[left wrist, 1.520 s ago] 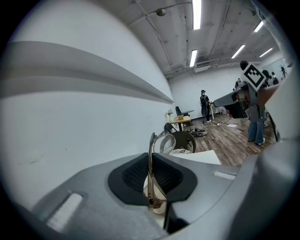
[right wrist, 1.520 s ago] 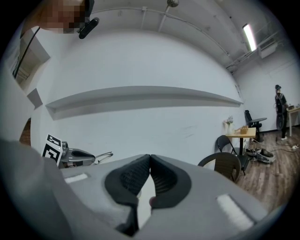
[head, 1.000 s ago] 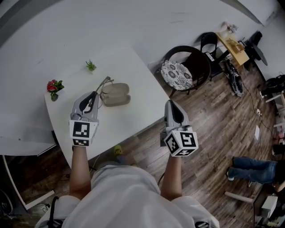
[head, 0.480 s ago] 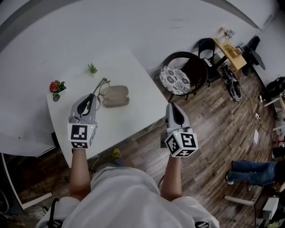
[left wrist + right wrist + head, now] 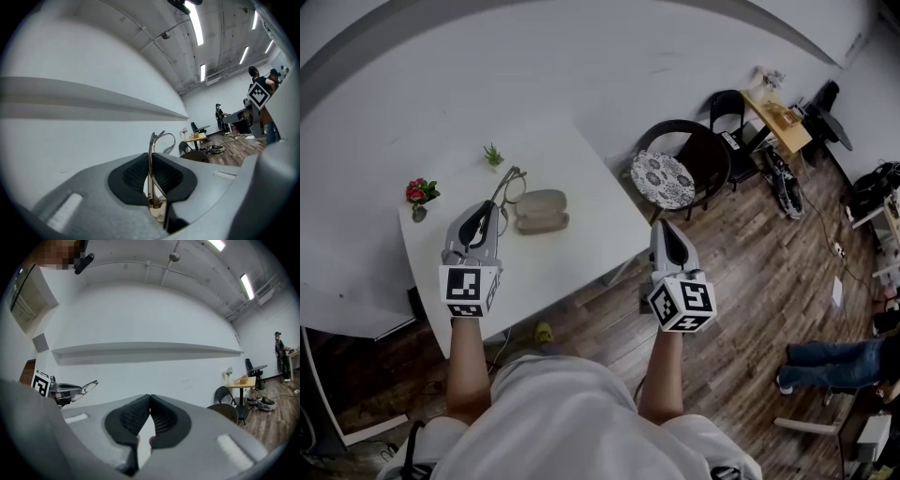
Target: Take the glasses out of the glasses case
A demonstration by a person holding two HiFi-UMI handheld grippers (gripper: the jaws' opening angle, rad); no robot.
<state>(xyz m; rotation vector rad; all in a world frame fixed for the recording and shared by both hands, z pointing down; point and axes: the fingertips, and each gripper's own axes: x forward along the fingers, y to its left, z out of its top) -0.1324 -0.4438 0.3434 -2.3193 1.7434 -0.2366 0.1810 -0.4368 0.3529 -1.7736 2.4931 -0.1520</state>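
Your left claw (image 5: 151, 177) is narrow and clamped on the glasses (image 5: 509, 186). In the left gripper view a thin metal part of the frame, apparently near a hinge, runs upright between the dark pads, with a lens rim showing beyond them. In the head view the glasses stick out past the claw tips, in the air above the far-left part of the white worktop (image 5: 572, 262) and well out of the case (image 5: 541, 211). The case lies on the worktop just to the right and looks like two pale halves side by side, though whether it lies open cannot be told. Your right claw (image 5: 150, 420) has its pads together on nothing and hangs off the worktop's near-right edge, over the wooden floor (image 5: 750, 281). The lift-out therefore looks done, and what probably remains is to set the glasses down. To do that well, hold the present squeeze and do not tighten it — the frame is slender and would bend or twist. Bring the glasses down level over a bare patch beside the case, away from the potted plant (image 5: 492, 155) and the red flowers (image 5: 419, 192). Open the claw only once the frame rests on the surface — released early, it would drop onto its lenses.
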